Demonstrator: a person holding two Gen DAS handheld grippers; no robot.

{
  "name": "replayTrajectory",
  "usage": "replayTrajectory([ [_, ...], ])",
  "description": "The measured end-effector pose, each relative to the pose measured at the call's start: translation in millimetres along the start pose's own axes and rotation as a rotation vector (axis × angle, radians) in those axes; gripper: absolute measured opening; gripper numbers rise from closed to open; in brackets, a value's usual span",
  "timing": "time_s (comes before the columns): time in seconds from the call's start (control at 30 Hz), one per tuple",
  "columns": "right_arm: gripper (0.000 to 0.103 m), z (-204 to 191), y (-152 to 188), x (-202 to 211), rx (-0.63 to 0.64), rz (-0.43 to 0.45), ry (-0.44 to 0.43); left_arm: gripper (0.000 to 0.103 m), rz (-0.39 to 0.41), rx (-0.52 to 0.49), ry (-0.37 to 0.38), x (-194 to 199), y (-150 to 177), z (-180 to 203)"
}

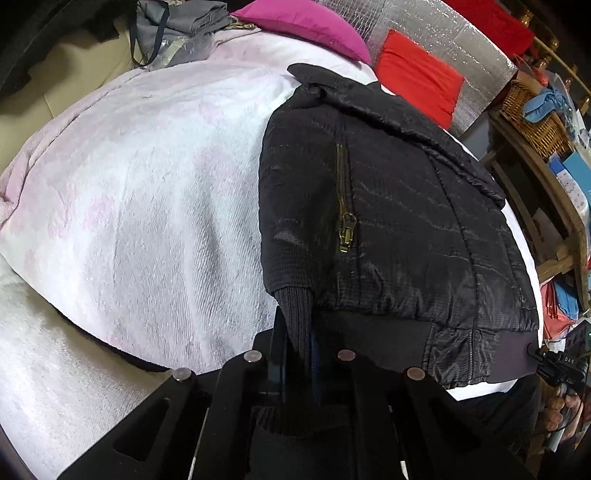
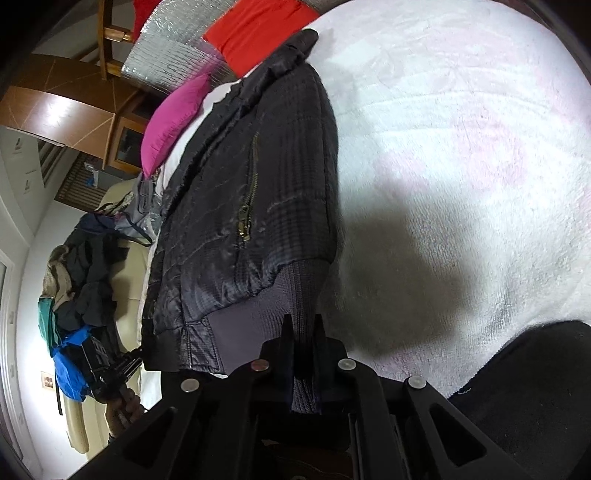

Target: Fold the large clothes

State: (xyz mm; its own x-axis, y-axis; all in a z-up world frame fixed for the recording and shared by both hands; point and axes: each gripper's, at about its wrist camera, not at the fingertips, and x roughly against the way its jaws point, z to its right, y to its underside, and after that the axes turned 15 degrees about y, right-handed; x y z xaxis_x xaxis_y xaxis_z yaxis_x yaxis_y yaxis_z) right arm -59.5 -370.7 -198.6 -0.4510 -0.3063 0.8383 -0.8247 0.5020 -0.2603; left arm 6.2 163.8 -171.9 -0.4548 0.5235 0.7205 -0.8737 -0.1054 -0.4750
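Note:
A black quilted jacket (image 1: 388, 206) with a brass pocket zipper (image 1: 347, 225) lies on a white and pink blanket (image 1: 147, 192). Its collar points away and its ribbed hem is toward me. My left gripper (image 1: 295, 332) is shut on the ribbed cuff (image 1: 295, 314) at the hem's left corner. In the right wrist view the same jacket (image 2: 251, 206) shows, and my right gripper (image 2: 303, 332) is shut on the ribbed hem corner (image 2: 295, 295). Each view shows the other gripper at the hem's far end, in the left wrist view (image 1: 554, 363) and in the right wrist view (image 2: 110, 365).
A magenta pillow (image 1: 306, 26) and a red cushion (image 1: 417, 74) lie at the bed's far end. A silver foil panel (image 1: 443, 33) stands behind them. A wicker basket (image 1: 532, 118) and cluttered shelves stand at the right. A pile of clothes (image 2: 81, 273) lies off the bed.

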Motion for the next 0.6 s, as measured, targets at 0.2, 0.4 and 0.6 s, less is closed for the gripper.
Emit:
replayTrajectory([
  [0.2,0.017,3,1,-1,-0.042,0.001,-0.005,0.039,0.024,0.023,-0.003,7,0,-8],
  [0.4,0.074,1,1,8,-0.041,0.045,-0.009,0.047,0.032,0.020,0.003,15,2,-11],
  [0.6,0.070,-6,1,-3,-0.011,0.021,0.002,0.047,-0.002,0.032,0.035,-1,3,-8],
])
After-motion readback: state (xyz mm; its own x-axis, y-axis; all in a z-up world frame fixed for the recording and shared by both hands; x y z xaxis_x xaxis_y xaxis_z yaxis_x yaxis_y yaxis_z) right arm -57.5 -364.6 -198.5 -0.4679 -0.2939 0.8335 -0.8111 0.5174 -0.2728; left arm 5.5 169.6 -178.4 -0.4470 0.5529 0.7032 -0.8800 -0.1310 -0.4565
